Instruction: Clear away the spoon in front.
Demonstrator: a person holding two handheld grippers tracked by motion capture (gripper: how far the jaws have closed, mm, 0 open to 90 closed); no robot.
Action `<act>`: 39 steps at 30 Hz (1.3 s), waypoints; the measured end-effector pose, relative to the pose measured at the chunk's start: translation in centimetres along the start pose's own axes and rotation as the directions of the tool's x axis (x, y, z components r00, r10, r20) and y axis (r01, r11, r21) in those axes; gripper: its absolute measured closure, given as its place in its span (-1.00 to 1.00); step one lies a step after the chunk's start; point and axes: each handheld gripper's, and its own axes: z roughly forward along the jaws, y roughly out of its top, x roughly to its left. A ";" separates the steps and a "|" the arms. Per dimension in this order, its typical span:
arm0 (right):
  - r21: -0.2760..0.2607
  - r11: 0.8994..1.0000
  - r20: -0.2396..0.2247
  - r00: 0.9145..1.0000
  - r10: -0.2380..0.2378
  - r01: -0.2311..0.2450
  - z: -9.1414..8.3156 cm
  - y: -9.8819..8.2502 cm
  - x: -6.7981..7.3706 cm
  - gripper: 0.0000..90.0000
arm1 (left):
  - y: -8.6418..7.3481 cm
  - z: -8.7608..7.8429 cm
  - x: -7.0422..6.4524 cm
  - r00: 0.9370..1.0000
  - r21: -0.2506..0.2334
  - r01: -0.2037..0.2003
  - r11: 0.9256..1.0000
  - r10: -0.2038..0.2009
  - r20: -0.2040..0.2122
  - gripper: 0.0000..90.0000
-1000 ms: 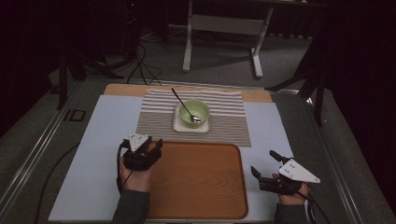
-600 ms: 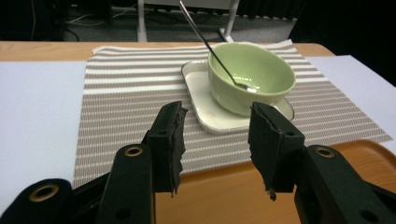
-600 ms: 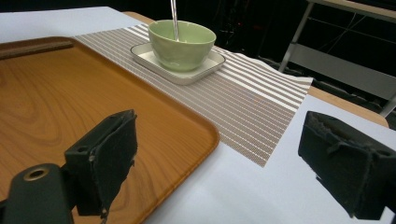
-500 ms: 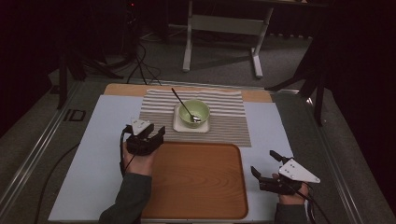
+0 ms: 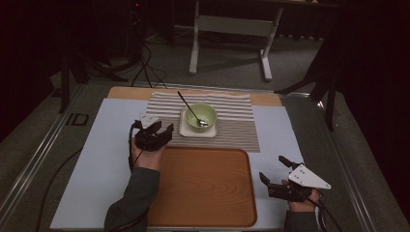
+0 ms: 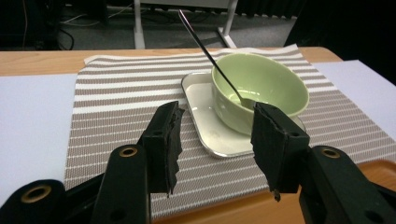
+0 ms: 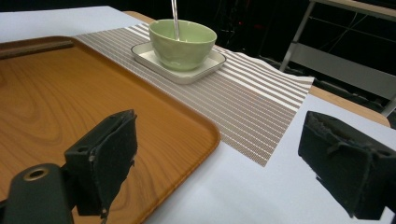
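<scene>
**Left gripper closing in on bowl and plate, nothing grasped yet**

Early stage, by my read. The pale green ceramic bowl (image 5: 201, 116) sits on the small white square plate (image 5: 185, 129), upper centre of the high view, both on the brown-and-white striped woven placemat (image 5: 237, 121). A long thin metal spoon (image 5: 186, 103) leans in the bowl, handle pointing up-left. Nothing lifted, nothing on the orange-brown wooden tray (image 5: 203, 186) in the lower centre.

The left gripper (image 5: 162, 129) hovers just left of the plate, at the mat's left edge. Its jaws have just been opening and now stand apart with nothing between them; in the left gripper view (image 6: 215, 135) they frame the plate's near corner and the bowl, not touching either.

The right gripper (image 5: 271, 169) rests at lower right, just beside the tray's right edge, jaws wide and empty; the right gripper view (image 7: 224, 154) shows only pale blue table cover (image 7: 243, 186) between them.

Left to do, likely: reach the plate or bowl, grip, and move it, probably onto the tray. No contact yet.
</scene>
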 end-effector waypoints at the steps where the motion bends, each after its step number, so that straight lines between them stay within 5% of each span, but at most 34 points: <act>1: 0.000 1.000 0.000 1.000 -0.001 0.001 0.0 0.0 0.0 -0.75 | 0.1 0.2 0.1 1.000 0.000 -0.002 1.000 0.002 0.004 0.17; 23: 0.000 1.000 0.000 1.000 -0.001 0.001 0.0 0.0 -0.1 -0.75 | 2.0 4.4 0.5 0.999 0.019 -0.035 0.999 0.034 0.034 0.16; 39: -0.002 1.000 -0.002 1.000 0.000 0.000 0.0 0.0 0.0 -0.75 | 2.6 8.8 0.7 0.999 0.033 -0.005 0.999 0.003 0.050 0.17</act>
